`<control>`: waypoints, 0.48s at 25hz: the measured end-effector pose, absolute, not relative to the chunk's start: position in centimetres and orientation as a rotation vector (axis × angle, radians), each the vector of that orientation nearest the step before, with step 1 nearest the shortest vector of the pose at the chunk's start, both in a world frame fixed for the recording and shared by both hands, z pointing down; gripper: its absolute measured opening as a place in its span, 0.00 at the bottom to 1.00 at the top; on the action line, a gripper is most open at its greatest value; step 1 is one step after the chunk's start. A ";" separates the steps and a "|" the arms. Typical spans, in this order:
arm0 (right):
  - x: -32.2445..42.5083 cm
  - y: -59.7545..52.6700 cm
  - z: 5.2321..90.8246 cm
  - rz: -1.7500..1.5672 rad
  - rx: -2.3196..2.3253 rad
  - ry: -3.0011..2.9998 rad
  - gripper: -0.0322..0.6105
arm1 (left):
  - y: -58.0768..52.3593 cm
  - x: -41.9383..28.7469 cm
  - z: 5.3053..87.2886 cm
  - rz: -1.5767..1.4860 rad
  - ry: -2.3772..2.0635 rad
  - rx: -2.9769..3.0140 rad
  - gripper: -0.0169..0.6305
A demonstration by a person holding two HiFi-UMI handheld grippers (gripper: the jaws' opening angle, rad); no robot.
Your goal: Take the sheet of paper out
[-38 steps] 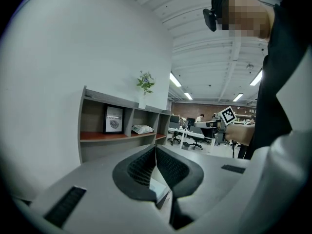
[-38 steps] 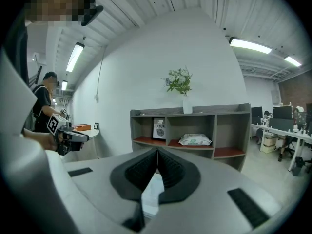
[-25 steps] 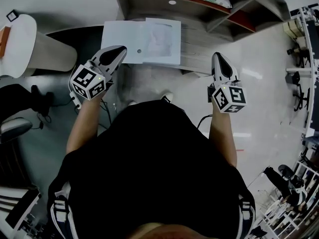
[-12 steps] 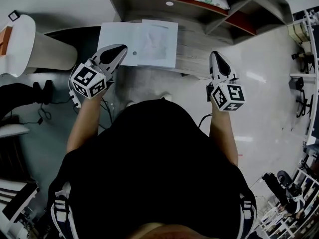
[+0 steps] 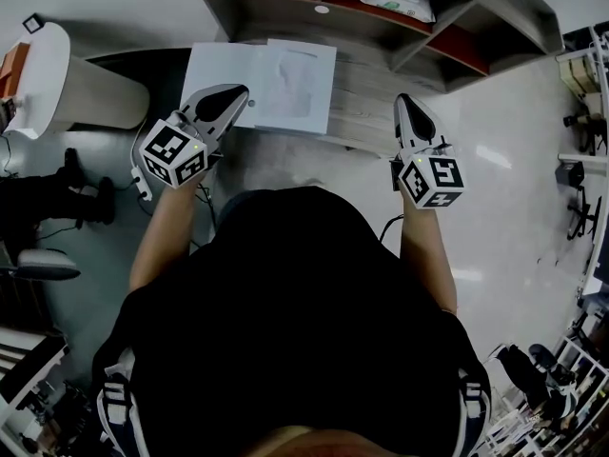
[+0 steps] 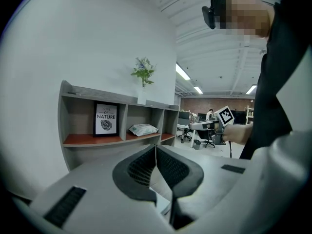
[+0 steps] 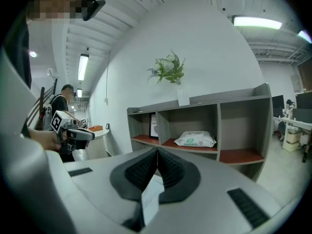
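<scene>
Paper sheet (image 5: 297, 86) beside left claw (image 5: 238, 93)

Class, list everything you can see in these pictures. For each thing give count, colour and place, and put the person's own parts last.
Desk: one, grey wood grain, in front of the person.
Papers: at least two overlapping sheets, white, on the desk's left half.
Shelf unit: one, grey with red-brown shelves, behind the desk.
Wipes pack: one, white and green, on a shelf.
Framed print: one, black frame, in a shelf compartment.
Plant in vase: one, green, on top of the shelf unit.
Side table: one, white, left of the desk.
Left tool: one, grey, jaws shut, near the papers.
Right tool: one, grey, jaws shut, at the desk's right end.
</scene>
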State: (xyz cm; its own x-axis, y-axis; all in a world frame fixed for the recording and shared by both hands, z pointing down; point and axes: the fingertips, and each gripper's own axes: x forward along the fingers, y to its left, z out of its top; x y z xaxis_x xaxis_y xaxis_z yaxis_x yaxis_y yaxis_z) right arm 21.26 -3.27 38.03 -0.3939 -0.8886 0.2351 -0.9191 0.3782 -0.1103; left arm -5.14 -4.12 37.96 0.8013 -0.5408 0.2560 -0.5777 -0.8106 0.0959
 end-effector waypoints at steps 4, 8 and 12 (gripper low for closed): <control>22.0 -3.7 38.3 0.340 1.624 -2.505 0.07 | -4.5 -4.0 38.2 0.325 -0.891 2.815 0.06; 22.5 -3.6 38.6 0.343 1.605 -2.506 0.07 | -4.5 -2.9 38.1 0.323 -0.890 2.814 0.06; 22.8 -3.7 38.5 0.348 1.604 -2.512 0.07 | -4.6 -2.1 37.9 0.337 -0.874 2.823 0.06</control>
State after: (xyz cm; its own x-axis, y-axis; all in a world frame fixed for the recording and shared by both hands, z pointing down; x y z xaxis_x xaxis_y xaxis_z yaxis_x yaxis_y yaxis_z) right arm 22.81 -3.66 38.49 -0.4214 -0.8744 0.2407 -0.9069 0.4044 -0.1186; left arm -2.09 -4.65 37.92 0.8029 -0.5351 0.2625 -0.5728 -0.8146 0.0914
